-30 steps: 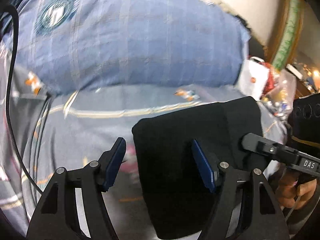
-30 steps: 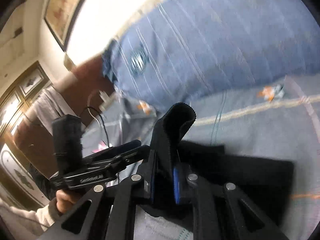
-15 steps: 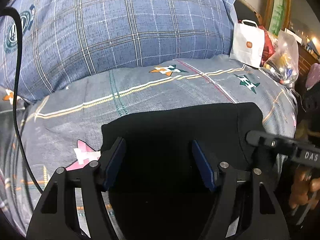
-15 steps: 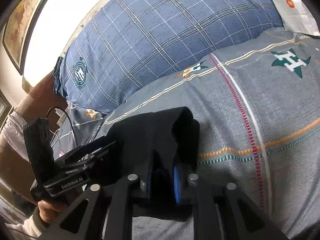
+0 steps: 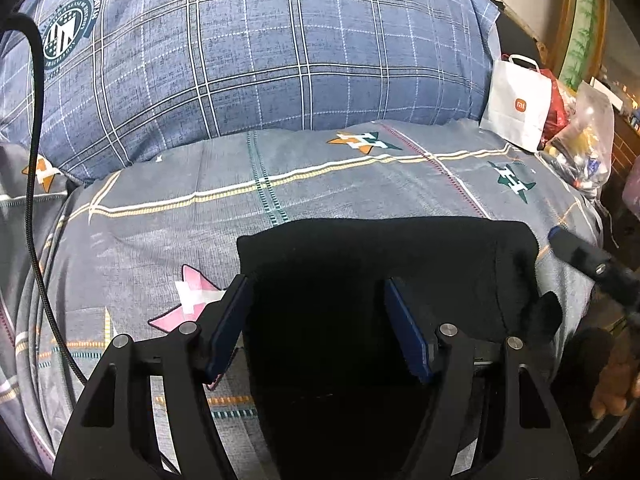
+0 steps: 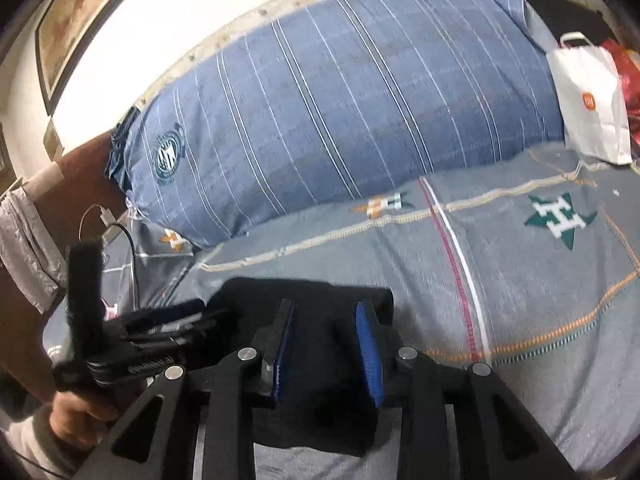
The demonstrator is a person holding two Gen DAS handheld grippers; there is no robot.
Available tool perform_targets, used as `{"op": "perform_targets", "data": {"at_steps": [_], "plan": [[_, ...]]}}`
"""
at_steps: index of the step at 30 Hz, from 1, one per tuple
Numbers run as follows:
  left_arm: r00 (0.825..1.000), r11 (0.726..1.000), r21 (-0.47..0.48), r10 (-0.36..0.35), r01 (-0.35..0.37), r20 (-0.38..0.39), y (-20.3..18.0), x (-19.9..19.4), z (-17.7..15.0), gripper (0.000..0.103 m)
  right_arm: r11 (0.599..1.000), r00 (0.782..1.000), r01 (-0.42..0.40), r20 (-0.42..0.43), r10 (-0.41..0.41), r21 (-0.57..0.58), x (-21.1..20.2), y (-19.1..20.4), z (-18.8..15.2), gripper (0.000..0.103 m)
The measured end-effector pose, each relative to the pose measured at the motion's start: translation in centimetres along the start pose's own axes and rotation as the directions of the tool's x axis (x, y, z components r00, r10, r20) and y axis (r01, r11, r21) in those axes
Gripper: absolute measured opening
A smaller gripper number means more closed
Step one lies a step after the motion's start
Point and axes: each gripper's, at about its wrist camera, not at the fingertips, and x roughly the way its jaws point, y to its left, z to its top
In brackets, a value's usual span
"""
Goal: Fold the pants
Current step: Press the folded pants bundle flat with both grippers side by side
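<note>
- Grey patterned bedsheet (image 5: 360, 184) is the work surface, with a big blue plaid pillow (image 5: 260, 52) at the far end.
- Black folded pants (image 5: 360, 280) lie flat near us, a compact rectangle, so the fold looks basically done.
- Left gripper (image 5: 316, 320) has its jaws wide over the cloth, holding nothing.
- Right gripper (image 6: 326, 344) is parted too, nothing pinched, probably just letting the fold settle.

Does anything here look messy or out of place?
Nothing much. The black pants lie folded flat on the grey bedsheet, with both tools open above them. Only a white paper bag and plastic bags sit on the bed's far corner.
</note>
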Motion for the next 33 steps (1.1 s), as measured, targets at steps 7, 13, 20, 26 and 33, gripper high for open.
{"op": "perform_targets", "data": {"at_steps": [7,13,20,26,33], "plan": [[1.0,1.0,0.001,0.005,-0.005,0.005,0.0,0.4,0.2,0.069,0.998,0.999,-0.032,-0.01,0.032,-0.058,0.7,0.8,0.4,0.029],[1.0,1.0,0.009,0.017,-0.017,0.006,-0.2,0.9,0.4,0.073,0.995,0.991,-0.025,-0.133,0.013,-0.092,5.0,0.9,-0.7,0.029],[1.0,1.0,-0.017,0.016,-0.016,0.0,0.3,2.5,1.0,0.082,0.994,0.986,-0.025,-0.166,0.006,-0.111,8.2,0.3,-0.8,0.03],[1.0,1.0,-0.019,0.017,-0.017,-0.012,0.1,1.9,1.2,0.083,0.998,0.982,-0.04,-0.188,0.028,-0.056,7.3,0.0,-0.1,0.029],[1.0,1.0,-0.011,-0.01,0.01,0.006,0.0,-1.3,-0.3,0.083,0.99,0.981,0.009,-0.193,-0.036,-0.139,3.0,1.9,-1.5,0.029]]}}
